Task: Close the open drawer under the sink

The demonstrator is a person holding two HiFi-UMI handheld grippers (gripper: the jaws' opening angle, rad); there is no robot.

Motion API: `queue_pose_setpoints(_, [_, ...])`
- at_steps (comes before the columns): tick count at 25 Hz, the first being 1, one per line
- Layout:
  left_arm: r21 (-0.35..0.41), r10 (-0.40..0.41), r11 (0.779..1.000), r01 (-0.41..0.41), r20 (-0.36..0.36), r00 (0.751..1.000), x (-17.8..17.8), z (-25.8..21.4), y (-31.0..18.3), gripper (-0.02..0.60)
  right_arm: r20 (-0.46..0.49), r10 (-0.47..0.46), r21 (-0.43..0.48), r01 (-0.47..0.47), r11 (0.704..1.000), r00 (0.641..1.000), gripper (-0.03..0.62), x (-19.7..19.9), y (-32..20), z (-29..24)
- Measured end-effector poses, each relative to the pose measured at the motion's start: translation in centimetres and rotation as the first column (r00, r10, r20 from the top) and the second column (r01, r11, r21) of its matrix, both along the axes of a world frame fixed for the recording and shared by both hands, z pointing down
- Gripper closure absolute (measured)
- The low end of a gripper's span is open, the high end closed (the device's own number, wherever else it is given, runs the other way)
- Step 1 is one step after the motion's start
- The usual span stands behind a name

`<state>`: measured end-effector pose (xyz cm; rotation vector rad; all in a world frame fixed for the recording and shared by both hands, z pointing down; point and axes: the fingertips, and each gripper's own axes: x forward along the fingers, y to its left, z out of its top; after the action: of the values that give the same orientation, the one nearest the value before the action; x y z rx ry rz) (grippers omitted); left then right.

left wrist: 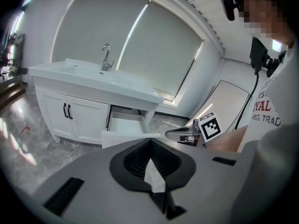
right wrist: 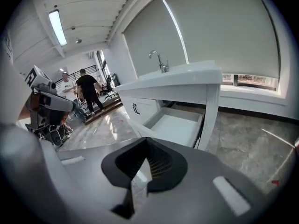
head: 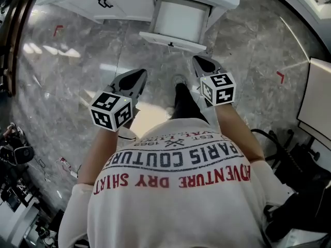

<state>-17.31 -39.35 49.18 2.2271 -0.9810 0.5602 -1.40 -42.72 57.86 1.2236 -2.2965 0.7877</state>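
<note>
The white drawer (head: pixel 178 20) stands pulled out of the sink cabinet (head: pixel 120 5), its front panel (head: pixel 172 41) nearest me and its inside bare. My left gripper (head: pixel 136 77) hangs shut over the floor, short of the drawer and to its left. My right gripper (head: pixel 200 61) is shut too, just right of the drawer's front corner and apart from it. In the left gripper view the open drawer (left wrist: pixel 125 127) shows beyond the shut left gripper (left wrist: pixel 150 142), under the sink (left wrist: pixel 88 76). The right gripper view shows the drawer (right wrist: pixel 178 125) past the shut right gripper (right wrist: pixel 146 142).
The floor is polished grey marble with red tape marks (head: pixel 58 30) (head: pixel 280 76). A white unit (head: pixel 316 102) stands at the right, with black cables (head: pixel 282 143) below it. Equipment clutters the lower left (head: pixel 18 154). A person in black (right wrist: pixel 88 90) stands far off.
</note>
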Motion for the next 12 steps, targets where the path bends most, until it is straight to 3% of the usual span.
queue_pose_setpoints(7, [-0.059, -0.005, 0.998, 0.007, 0.038, 0.999, -0.6, 4.7, -1.8, 0.581, -0.023, 0.068, -0.127, -0.070, 0.989, 0.997, 0.595, 0.4, -2.1, 9.0])
queue_pose_setpoints(12, [-0.099, -0.018, 0.995, 0.023, 0.050, 0.999, -1.2, 6.4, -1.5, 0.581, -0.055, 0.104, -0.177, -0.112, 0.978, 0.993, 0.595, 0.2, -3.2, 12.5])
